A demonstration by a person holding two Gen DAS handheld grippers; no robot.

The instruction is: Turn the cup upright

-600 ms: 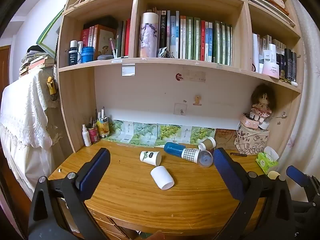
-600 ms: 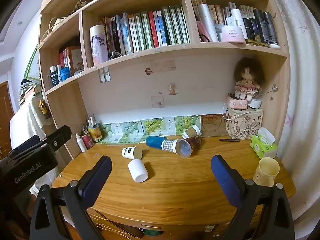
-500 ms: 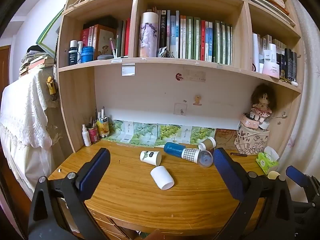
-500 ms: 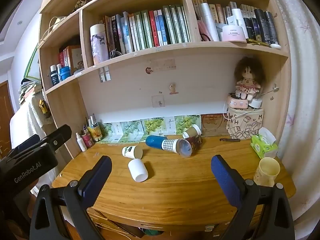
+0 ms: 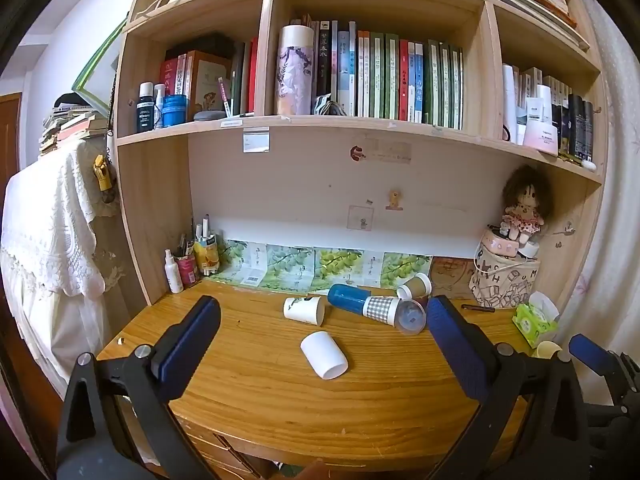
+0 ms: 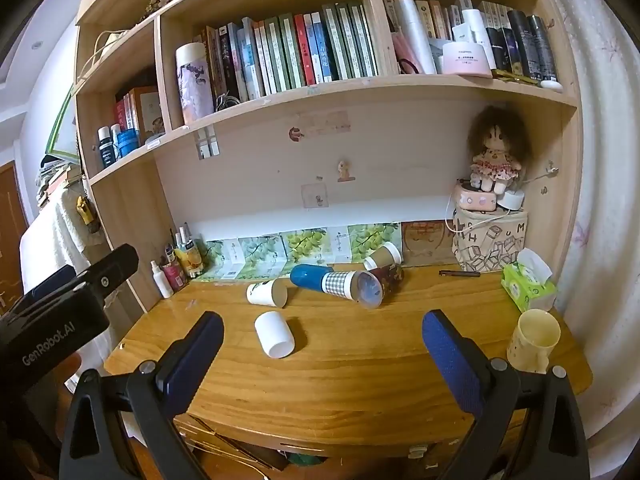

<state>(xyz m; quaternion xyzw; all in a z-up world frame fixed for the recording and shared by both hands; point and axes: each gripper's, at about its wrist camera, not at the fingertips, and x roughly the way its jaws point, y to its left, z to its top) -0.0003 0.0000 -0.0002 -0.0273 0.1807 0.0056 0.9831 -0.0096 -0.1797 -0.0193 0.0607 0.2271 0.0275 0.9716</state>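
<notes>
Several cups lie on their sides on the wooden desk (image 5: 280,392). A plain white cup (image 5: 324,355) (image 6: 274,334) lies nearest, mouth toward me. Behind it lie a white cup with a green print (image 5: 304,310) (image 6: 267,293), a blue and checked cup (image 5: 374,308) (image 6: 336,281), and a brown paper cup (image 5: 415,286) (image 6: 383,255). A cream cup (image 6: 534,339) stands upright at the desk's right edge. My left gripper (image 5: 320,344) and right gripper (image 6: 320,348) are open and empty, held before the desk's front edge, apart from all cups.
A bookshelf (image 5: 360,120) overhangs the desk's back. A pen pot and bottles (image 5: 192,260) stand at the back left. A printed bag with a doll (image 5: 508,280) and a green tissue pack (image 5: 534,320) stand at the right. A black pen (image 6: 459,273) lies near the bag.
</notes>
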